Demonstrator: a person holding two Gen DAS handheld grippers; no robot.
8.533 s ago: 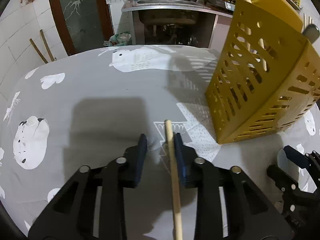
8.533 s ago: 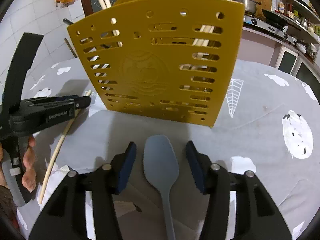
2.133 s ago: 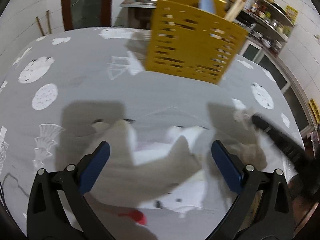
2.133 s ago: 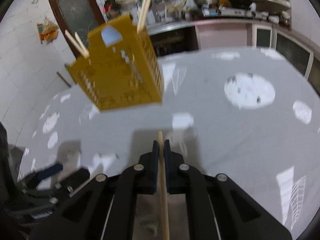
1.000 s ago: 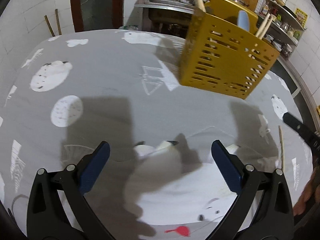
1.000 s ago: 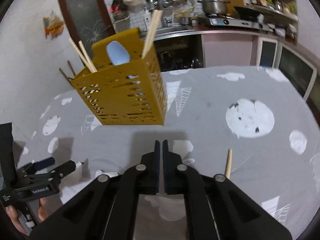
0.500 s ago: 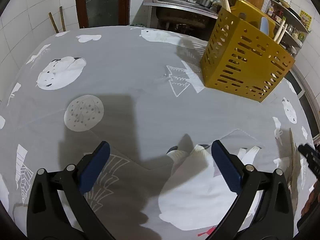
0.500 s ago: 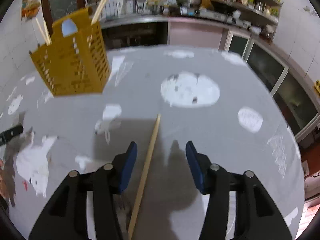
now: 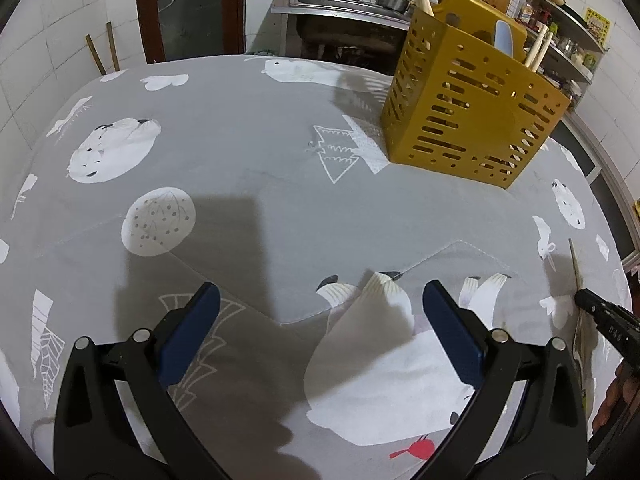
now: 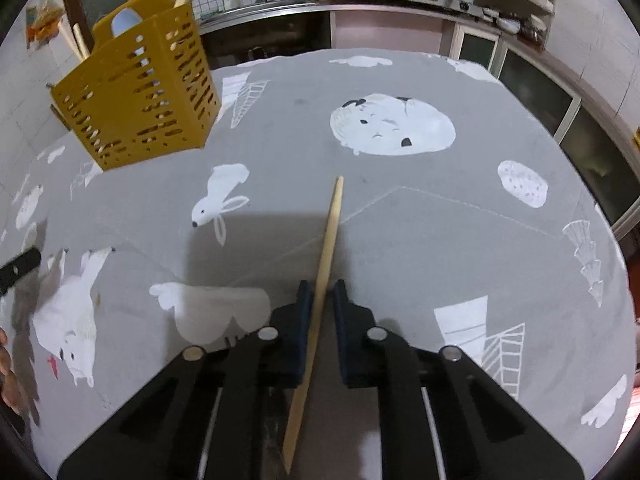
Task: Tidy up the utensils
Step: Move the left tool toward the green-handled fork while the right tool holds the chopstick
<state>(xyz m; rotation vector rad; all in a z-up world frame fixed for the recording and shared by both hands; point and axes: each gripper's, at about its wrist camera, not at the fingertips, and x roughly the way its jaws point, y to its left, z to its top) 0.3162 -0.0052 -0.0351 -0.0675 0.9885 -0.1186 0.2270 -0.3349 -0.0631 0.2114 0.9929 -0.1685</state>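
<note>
Closing now on a slim pale wooden chopstick (image 10: pixel 329 240) — the right gripper (image 10: pixel 320 300), its 2 blue pads narrowed to a small gap with the stick running lengthwise between them, nearer the left pad; firm contact not plain yet, so no sure hold. Lying flat on the grey animal-print tablecloth (image 10: pixel 400 216), thin tip out ahead of the jaws, thicker end trailing back beneath the gripper body.

Likely very light and stiff, smooth and round enough to roll or pivot between flat pads. Best pinched near the middle, about where the pads sit now, so neither end droops. Little risk of breaking, some of slipping or swinging askew on the lift.

Well ahead and to the left of the right jaws: the mustard-yellow slotted plastic utensil caddy (image 10: pixel 140 92), already holding other chopsticks and a pale blue spatula (image 10: pixel 122 22).

Wide apart and empty — the left gripper (image 9: pixel 320 336), nothing but cloth between its pads.

Only in the right wrist view: the stick's whole length and its seat between the pads. From the left wrist view instead: the caddy (image 9: pixel 468 108) ahead and to the right of the left jaws, its far compartments, and at the right edge just the right gripper's black tip beside a sliver of the chopstick (image 9: pixel 575 262).
</note>
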